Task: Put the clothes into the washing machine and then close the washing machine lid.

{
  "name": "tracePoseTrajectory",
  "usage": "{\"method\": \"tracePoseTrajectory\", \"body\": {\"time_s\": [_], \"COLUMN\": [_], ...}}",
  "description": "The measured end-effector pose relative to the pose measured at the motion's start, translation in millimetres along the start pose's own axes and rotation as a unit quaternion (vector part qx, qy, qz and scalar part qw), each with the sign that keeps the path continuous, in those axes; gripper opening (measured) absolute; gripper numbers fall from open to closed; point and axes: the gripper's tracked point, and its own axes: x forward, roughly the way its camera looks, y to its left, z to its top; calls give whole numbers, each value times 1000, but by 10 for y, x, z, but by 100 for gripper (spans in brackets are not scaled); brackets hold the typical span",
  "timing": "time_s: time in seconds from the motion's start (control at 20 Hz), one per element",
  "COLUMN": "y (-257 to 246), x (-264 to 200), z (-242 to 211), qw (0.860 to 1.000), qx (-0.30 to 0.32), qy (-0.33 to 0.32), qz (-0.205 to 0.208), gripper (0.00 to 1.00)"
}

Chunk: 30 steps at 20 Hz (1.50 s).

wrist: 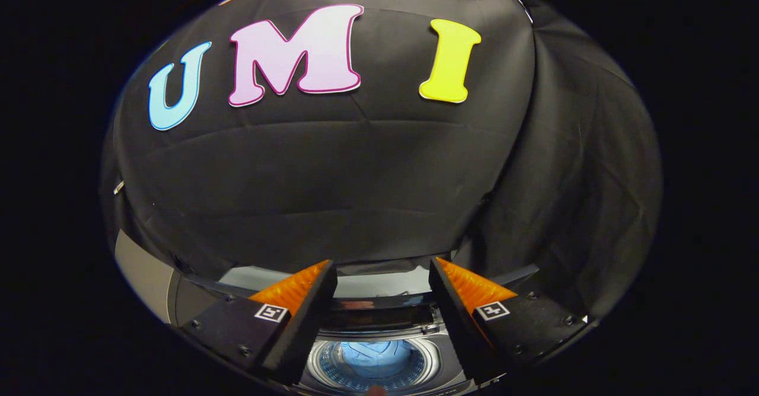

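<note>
My gripper point(382, 271) hangs above the washing machine point(379, 325), open, with nothing between its fingers. Below and between the fingers lies the round drum opening point(373, 363) of the top-loading machine. A light blue garment point(376, 354) lies inside the drum. The lid point(379, 283) stands raised at the back of the machine, just beyond the fingertips, seen as a grey panel with a dark edge.
The black cloth wall point(356, 165) hangs close behind the machine. A grey panel point(145, 277), part of the machine's side or a nearby surface, lies to the left of the left finger.
</note>
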Motion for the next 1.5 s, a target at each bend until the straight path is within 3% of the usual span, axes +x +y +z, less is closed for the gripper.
{"method": "tracePoseTrajectory", "body": {"time_s": [1.5], "y": [-115], "x": [-739], "z": [-504], "qw": [999], "qx": [12], "qy": [-50], "qz": [9], "gripper": [99]}}
